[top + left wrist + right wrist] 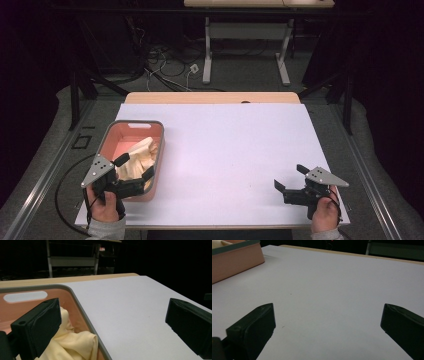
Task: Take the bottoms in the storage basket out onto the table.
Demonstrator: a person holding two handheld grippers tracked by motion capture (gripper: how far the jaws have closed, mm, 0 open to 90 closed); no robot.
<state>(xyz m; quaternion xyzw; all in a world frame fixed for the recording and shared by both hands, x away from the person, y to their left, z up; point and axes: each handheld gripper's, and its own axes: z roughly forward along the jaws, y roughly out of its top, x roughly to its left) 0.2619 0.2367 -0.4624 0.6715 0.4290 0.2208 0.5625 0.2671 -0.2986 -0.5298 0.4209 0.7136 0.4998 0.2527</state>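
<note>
Nearest the camera, both hands hold grippers at the near table edge. White table [225, 145] spans the scene. On its left sits a pink bin [114, 135] holding a cream cloth [137, 157]. Left gripper [134, 166] hangs over the bin's near end, jaws wide apart straddling its rim. Right gripper [291, 177], near right, is spread empty.

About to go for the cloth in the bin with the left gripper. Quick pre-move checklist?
1. Left gripper open: ok, jaws wide apart.
2. Left gripper over the pink bin: ok, one jaw above the inside, the other beyond the rim.
3. Yellow cloth reachable: ok, bunched at the bin's near end.
4. Cloth caught on anything: cannot tell.
5. Right gripper out of the way: ok, open above the white mat.
</note>
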